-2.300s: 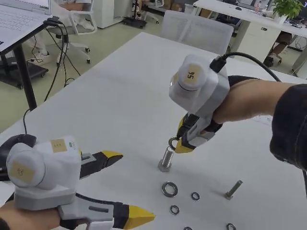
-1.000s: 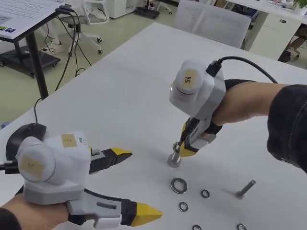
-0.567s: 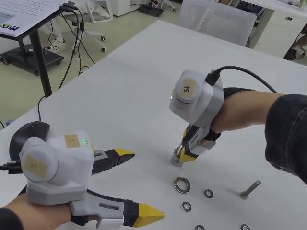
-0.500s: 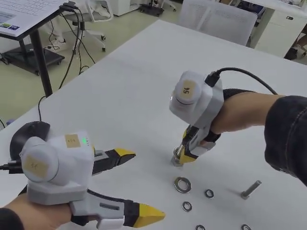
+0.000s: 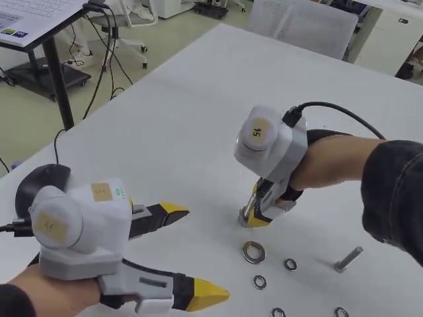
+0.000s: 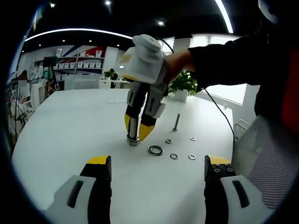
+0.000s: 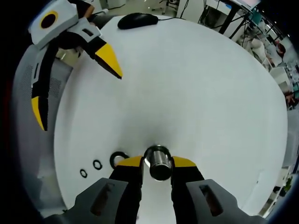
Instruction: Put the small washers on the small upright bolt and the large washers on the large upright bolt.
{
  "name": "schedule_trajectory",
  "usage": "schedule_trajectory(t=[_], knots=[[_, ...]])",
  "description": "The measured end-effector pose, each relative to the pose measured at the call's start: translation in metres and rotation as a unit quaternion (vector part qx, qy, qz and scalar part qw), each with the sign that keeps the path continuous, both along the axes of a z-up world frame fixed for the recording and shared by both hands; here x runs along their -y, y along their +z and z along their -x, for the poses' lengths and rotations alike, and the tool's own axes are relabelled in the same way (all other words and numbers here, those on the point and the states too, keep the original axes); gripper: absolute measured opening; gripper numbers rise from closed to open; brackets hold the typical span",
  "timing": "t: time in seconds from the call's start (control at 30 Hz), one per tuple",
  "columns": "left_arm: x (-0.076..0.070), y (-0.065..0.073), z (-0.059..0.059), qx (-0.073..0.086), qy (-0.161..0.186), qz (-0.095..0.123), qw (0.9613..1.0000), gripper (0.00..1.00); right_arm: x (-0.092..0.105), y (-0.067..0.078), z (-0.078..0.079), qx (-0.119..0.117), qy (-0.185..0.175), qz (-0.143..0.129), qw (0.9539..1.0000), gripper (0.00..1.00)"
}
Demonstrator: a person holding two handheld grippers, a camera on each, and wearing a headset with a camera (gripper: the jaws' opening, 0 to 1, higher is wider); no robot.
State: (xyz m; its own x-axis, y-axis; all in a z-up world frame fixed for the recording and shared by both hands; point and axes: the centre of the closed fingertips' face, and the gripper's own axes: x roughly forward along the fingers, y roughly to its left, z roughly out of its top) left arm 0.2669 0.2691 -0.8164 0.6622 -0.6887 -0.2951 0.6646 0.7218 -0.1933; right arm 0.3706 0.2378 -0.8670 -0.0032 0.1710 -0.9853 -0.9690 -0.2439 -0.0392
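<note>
White table top (image 5: 198,99), and on it the large upright bolt (image 7: 160,164), standing on its head with the threaded end up. Down over that bolt, the right gripper (image 5: 253,218): one yellow-tipped jaw on each side of the shank, narrowed to about the bolt's width, tips low near its base. Cannot tell whether pinching the bolt or merely flanking it, nor whether any washer sits around the shank between the jaws.

Just beside the bolt, on the person's side, a loose large washer (image 5: 253,251), flat on the table and apart from the bolt's base. Past that washer from the bolt, nearer the person and spreading to the right, four small washers (image 5: 291,264), all lying flat, none touching another. Right of the large bolt and well apart from it, beyond the nearest small washer, the small bolt (image 5: 348,259), standing on its head in the left gripper view.

Left of the large bolt and nearer the person, the left gripper (image 5: 195,251): jaws spread wide, holding nothing, pointing across the table toward the bolt. Farther left of the bolt again, well apart, a black computer mouse (image 5: 36,183) by the table's edge.
</note>
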Motion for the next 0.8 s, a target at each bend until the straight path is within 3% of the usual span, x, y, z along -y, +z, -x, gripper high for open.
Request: schedule_trajectory(t=[0.8], knots=[[0.0014,-0.0026,0.0016,-0.003,0.0,0.0,1.0,0.81,0.0031,0.005,0.0004,0.001,-0.007,-0.013,0.9999,0.3]])
